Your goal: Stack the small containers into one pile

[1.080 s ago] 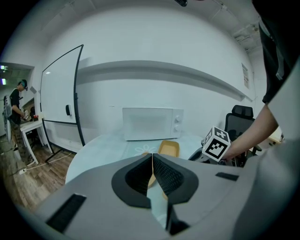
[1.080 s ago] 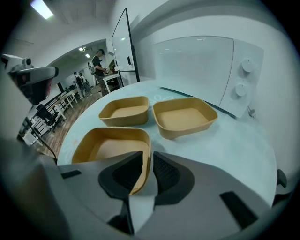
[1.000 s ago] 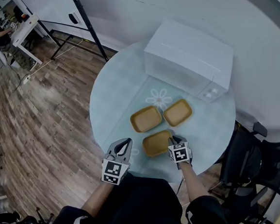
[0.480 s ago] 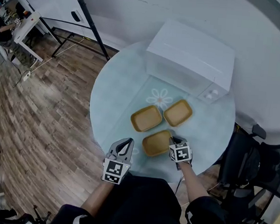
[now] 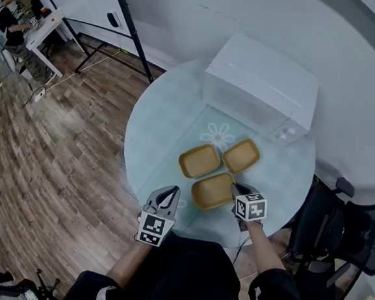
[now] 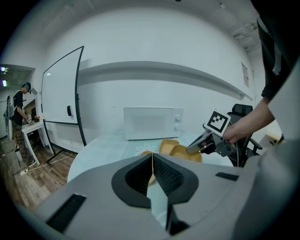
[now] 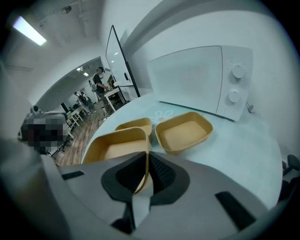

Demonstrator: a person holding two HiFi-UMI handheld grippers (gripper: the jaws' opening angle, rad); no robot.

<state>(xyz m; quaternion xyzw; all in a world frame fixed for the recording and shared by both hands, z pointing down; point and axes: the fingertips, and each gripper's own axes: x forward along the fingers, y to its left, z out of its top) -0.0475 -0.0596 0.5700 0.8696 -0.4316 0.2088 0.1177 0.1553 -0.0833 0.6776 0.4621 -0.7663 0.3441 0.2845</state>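
Note:
Three shallow tan containers lie on the round glass table (image 5: 155, 127). The near container (image 5: 211, 191) has its right rim between the jaws of my right gripper (image 5: 235, 188). In the right gripper view that gripper (image 7: 146, 164) is shut on the thin rim of this container (image 7: 115, 147), whether it rests on the table I cannot tell. The left container (image 5: 199, 161) and the right container (image 5: 241, 156) sit just beyond it, side by side. My left gripper (image 5: 167, 191) hangs at the table's front edge, shut and empty (image 6: 152, 161).
A white microwave (image 5: 261, 87) stands at the back of the table. A black office chair (image 5: 337, 224) is to the right. A whiteboard stand (image 5: 130, 23) is at the back left, over a wooden floor, with a person at a desk (image 5: 10, 19) far left.
The head view has shifted slightly. My right gripper stays shut on the near container's rim, and the left gripper holds about the same place.

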